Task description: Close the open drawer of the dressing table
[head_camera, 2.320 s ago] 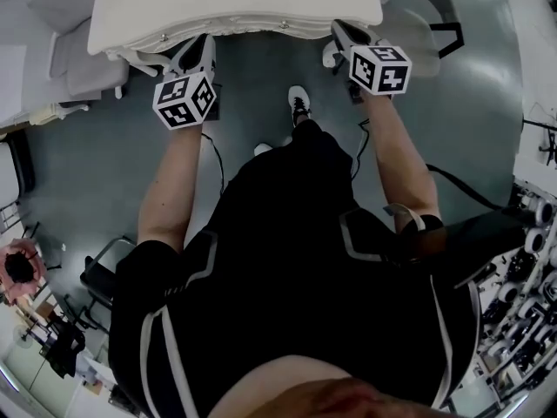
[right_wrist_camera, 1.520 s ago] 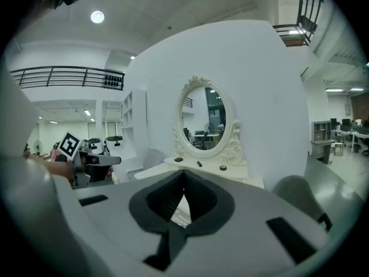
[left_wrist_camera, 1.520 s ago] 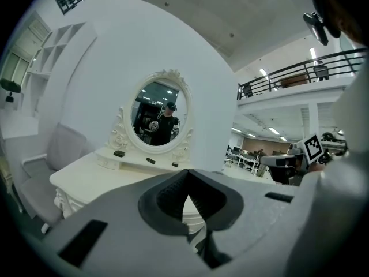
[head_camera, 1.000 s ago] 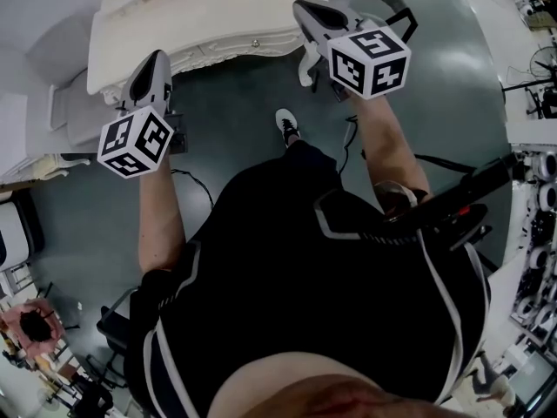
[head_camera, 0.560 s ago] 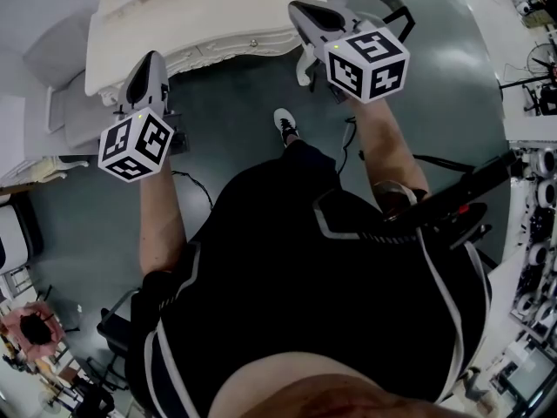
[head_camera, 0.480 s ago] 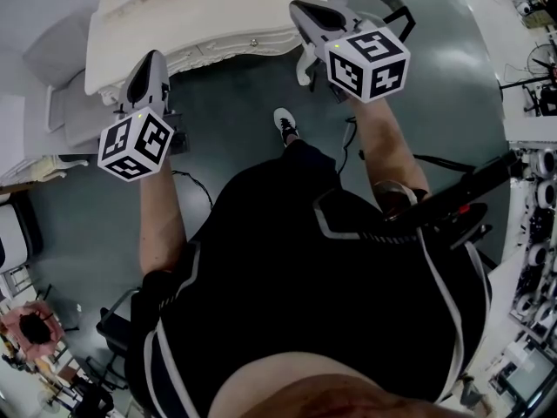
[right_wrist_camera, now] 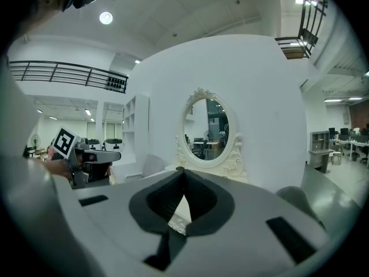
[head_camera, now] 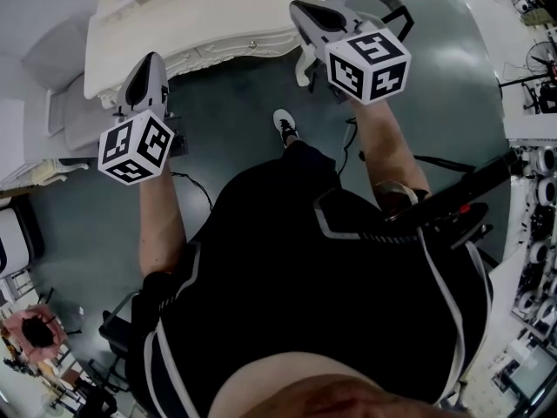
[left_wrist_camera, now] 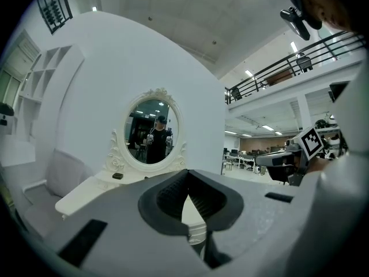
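Both bare forearms reach forward from the torso, each holding its tool roughly level and pointed at the white dressing table (head_camera: 200,11). The left gripper (head_camera: 149,57) is near the table's left front corner and the right gripper (head_camera: 302,8) is by its right end; whether either touches the table can't be told. Both have jaws pressed together with nothing between them, and the drawer (head_camera: 251,45), with its small knob, sits between them under the tabletop, its front looking flush.
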`<action>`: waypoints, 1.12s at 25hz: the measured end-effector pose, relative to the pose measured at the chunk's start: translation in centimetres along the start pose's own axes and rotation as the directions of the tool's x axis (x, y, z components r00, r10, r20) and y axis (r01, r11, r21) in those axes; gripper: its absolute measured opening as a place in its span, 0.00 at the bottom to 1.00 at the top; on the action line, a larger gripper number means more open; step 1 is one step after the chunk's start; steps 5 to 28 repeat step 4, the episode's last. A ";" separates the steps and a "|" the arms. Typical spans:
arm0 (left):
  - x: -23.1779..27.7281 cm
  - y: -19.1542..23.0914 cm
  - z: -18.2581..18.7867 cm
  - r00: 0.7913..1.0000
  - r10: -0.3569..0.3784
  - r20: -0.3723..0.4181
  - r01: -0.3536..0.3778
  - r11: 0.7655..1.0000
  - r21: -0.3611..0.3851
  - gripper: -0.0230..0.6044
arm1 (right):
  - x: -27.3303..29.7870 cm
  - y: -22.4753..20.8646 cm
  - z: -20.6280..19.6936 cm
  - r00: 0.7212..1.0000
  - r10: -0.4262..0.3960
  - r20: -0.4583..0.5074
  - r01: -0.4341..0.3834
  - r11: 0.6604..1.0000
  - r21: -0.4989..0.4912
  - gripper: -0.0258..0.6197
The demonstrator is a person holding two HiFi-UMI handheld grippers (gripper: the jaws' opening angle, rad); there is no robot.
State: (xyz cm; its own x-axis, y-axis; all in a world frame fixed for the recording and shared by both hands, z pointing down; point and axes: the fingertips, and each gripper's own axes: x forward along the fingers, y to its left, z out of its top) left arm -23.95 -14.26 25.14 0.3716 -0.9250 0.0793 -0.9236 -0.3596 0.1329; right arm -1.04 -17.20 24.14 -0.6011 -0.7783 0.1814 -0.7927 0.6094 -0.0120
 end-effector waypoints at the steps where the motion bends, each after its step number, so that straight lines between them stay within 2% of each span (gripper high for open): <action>1: 0.0 0.0 0.1 1.000 0.004 0.002 -0.004 1.000 0.008 0.04 | 0.1 0.0 0.0 1.000 0.003 0.000 -0.003 1.000 0.002 0.04; 4: 0.2 -0.1 0.3 1.000 0.019 0.006 -0.019 0.999 0.050 0.04 | 0.3 -0.2 0.1 1.000 0.005 0.005 -0.005 1.000 0.012 0.04; 28: 0.2 -0.1 0.3 1.000 0.019 0.006 -0.019 0.999 0.050 0.04 | 0.3 -0.2 0.1 1.000 0.005 0.005 -0.005 1.000 0.012 0.04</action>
